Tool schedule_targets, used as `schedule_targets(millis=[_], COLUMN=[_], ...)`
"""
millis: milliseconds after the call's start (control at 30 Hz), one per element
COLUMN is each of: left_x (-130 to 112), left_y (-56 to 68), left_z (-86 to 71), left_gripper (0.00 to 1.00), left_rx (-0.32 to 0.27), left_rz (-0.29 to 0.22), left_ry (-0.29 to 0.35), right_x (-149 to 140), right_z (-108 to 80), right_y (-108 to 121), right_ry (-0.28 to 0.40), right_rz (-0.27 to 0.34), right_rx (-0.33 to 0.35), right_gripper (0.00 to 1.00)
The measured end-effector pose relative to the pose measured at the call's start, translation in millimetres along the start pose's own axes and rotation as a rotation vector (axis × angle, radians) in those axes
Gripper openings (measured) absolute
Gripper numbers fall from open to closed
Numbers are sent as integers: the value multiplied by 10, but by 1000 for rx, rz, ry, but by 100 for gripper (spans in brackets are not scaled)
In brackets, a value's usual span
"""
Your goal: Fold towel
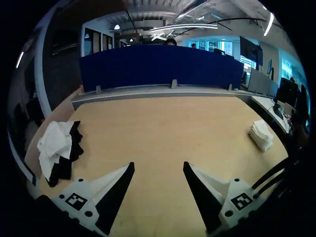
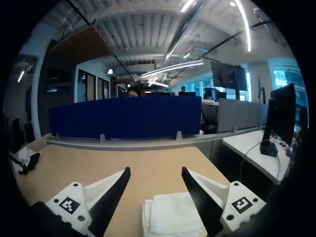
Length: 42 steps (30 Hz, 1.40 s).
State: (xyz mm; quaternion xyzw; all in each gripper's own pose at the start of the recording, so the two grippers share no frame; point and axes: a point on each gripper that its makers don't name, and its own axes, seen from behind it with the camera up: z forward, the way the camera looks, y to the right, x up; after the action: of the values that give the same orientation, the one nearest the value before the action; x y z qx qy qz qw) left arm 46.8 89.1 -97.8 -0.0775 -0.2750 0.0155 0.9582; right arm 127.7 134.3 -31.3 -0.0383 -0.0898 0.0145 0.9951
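Note:
A heap of unfolded white and black towels point(image 1: 58, 152) lies at the left edge of the wooden table point(image 1: 166, 126); the same heap point(image 2: 24, 158) sits far left in the right gripper view. A stack of folded white towels point(image 1: 261, 135) rests at the table's right edge. In the right gripper view that stack point(image 2: 173, 215) lies just below and between the fingers. My left gripper point(image 1: 158, 170) is open over bare tabletop, holding nothing. My right gripper point(image 2: 155, 174) is open above the folded stack, not touching it.
A blue partition point(image 1: 158, 67) runs along the table's far edge. To the right stand a neighbouring desk point(image 2: 256, 152) with a monitor point(image 2: 278, 118) and cables. A person's head shows behind the partition point(image 2: 133, 91).

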Motion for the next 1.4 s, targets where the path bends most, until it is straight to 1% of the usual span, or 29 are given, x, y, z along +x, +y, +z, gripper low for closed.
schedule_targets(millis=[100,200,400,500,600,700,867,1000,1200,1300,1400], left_x=[144,312,619,767,909,1033,1185,1236,1242,1266,1305], left_y=[-34,-96,-229,-315,-401,-452,-476,-481,-479,-508,-530], left_z=[15,31,55,70,88,108,136,162,195,189,176], left_gripper=[92,91,91,91,91,91,91,91,91,91,91], left_rx=[6,18,34,45,57,65,69,67,66,76,82], left_rz=[-3,-7,-22,-37,-46,-46,-44,-50,-37,-33,-41], left_ry=[53,111,212,256,299,334,376,393,400,408,423], right_x=[82,162,299,392,450,488,548,564,584,603,630], right_z=[-12,-23,-33,-41,-43,-35,2,39,45,34,24], right_y=[-62,-190,-515,-663,-857,-1039,-1325,-1507,-1610,-1658,-1709], right_ry=[19,40,68,82,94,102,110,112,108,108,111], right_rz=[-16,-41,-81,-90,-95,-102,-108,-111,-107,-108,-113], right_rx=[-8,-2,25,27,42,58,70,79,89,95,104], right_gripper=[100,100,100,100,100,100,100,100,100,100,100])
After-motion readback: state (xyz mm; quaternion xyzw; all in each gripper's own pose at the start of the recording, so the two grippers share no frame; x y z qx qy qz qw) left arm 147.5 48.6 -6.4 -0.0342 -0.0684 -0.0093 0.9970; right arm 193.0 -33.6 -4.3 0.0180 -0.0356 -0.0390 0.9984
